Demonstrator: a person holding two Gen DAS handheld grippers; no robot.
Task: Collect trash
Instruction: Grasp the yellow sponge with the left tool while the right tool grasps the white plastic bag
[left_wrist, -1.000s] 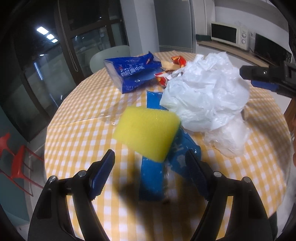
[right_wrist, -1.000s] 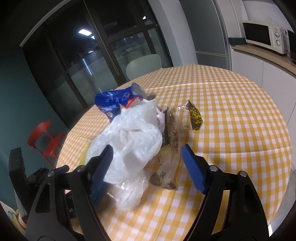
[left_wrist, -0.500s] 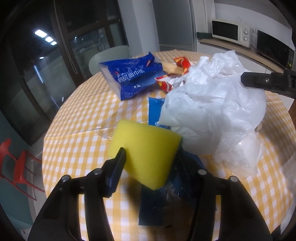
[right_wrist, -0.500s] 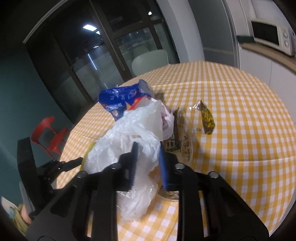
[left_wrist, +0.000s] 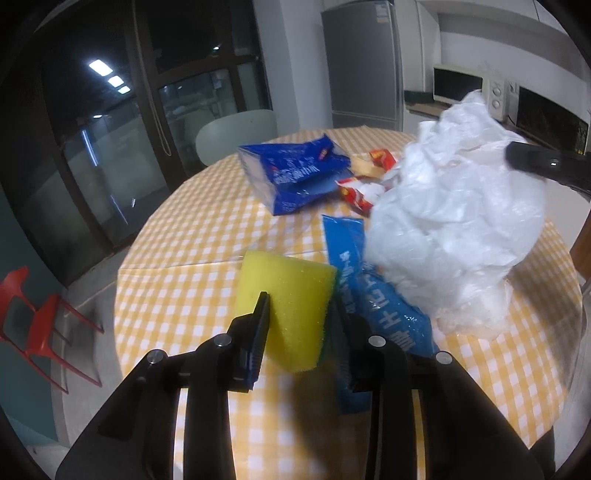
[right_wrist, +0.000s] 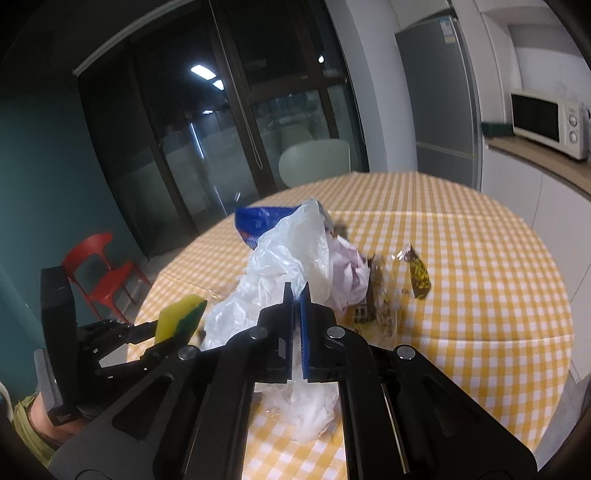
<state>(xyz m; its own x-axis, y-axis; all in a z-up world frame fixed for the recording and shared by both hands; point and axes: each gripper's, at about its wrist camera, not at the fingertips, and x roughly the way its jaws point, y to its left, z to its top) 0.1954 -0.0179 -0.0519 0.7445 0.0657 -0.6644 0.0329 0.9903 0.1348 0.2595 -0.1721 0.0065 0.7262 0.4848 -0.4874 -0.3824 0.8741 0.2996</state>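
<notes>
Closing on the sponge (left_wrist: 288, 314), the left gripper (left_wrist: 301, 317) is pinching it w/ both pads touching its sides, yellow foam bulging out front, green layer on the right side; sponge is sitting up off the table (left_wrist: 207, 236). Right gripper (right_wrist: 296, 295) is pressed together, nipping a fold of the white plastic bag (right_wrist: 284, 266), which is hanging puffed above the checked cloth. Lying on the table: blue packet (left_wrist: 295, 173) far side, blue wrapper (left_wrist: 373, 295) just beside the sponge, red wrapper (left_wrist: 360, 190) btw packet & bag, brown wrapper (right_wrist: 417, 273) apart on the right.
</notes>
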